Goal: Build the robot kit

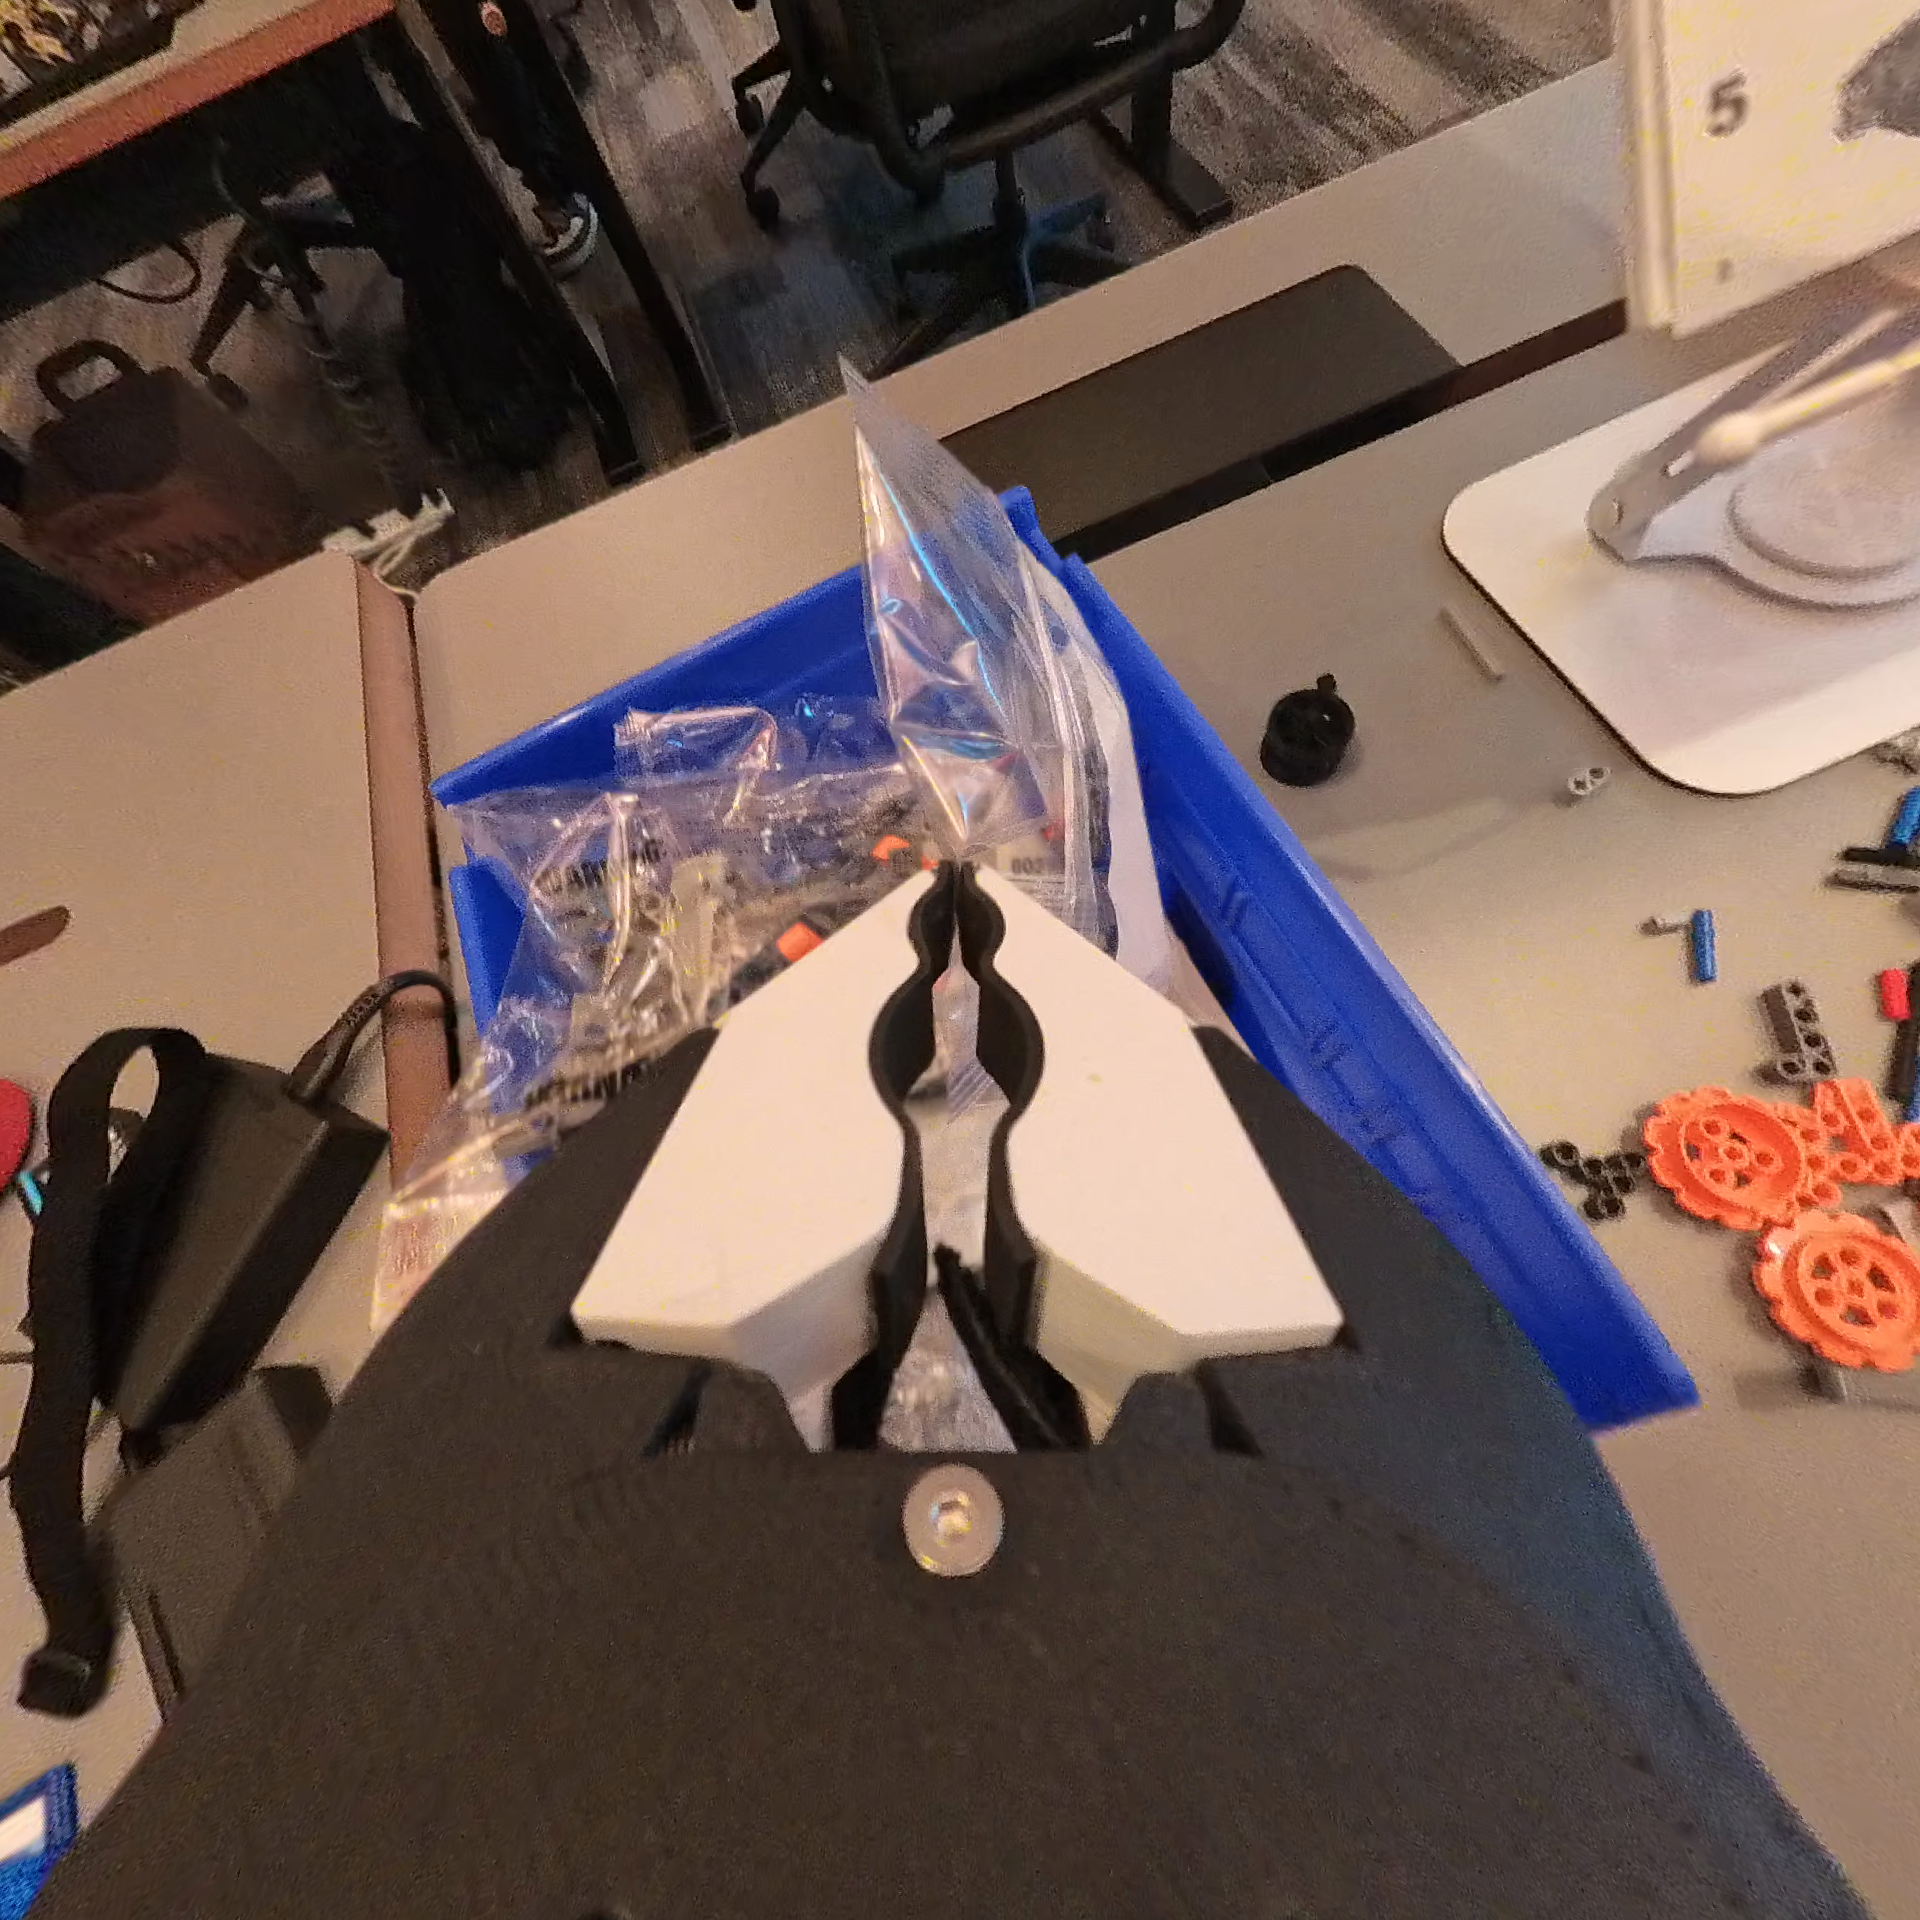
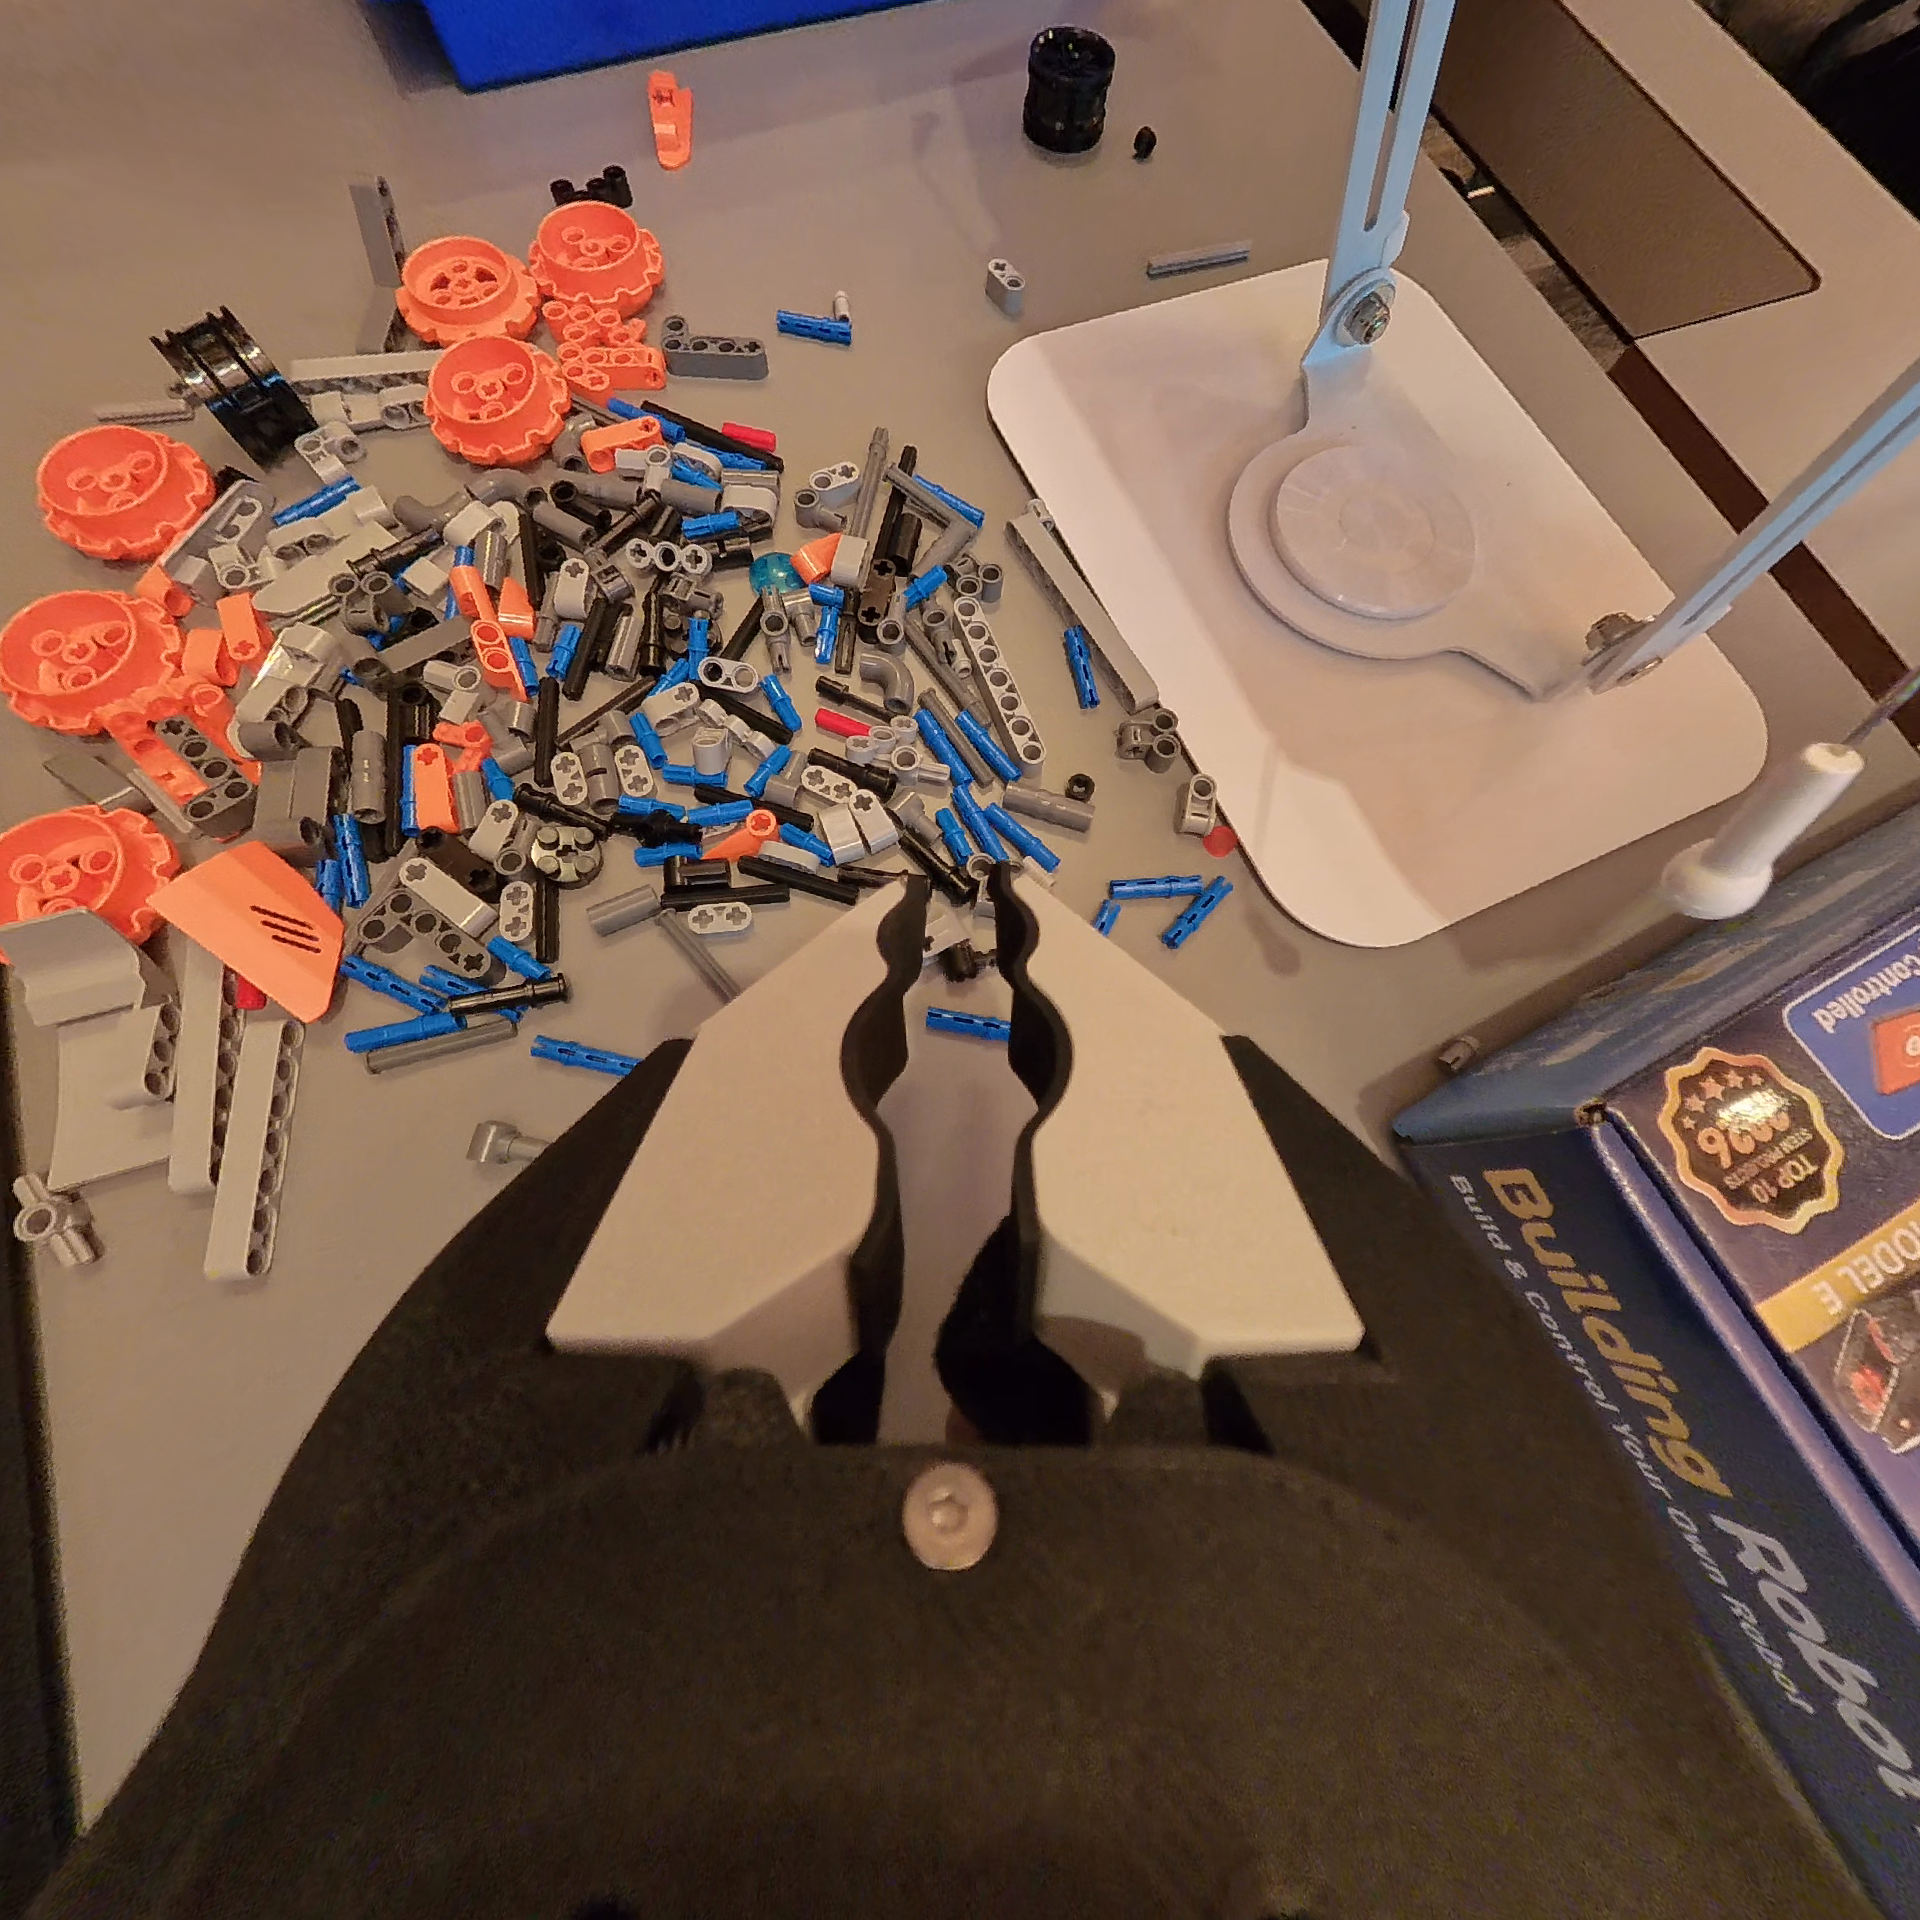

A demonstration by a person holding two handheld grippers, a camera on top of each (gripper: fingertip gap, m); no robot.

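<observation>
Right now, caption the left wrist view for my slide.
Left gripper pinches a clear plastic bag above a blue bin of bagged parts.

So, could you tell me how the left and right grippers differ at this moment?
The left gripper is shut on a clear plastic bag above the blue bin; the right gripper is open, holding nothing, above loose building pieces. Both have pale fingers with wavy black pads.

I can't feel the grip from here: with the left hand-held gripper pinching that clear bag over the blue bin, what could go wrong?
1. The left hand-held gripper pinches only a thin fold of the clear bag; it could slip back into the blue bin.
2. The right hand-held gripper, open, sits low at the edge of the loose parts pile; a sweep could scatter pieces.
</observation>
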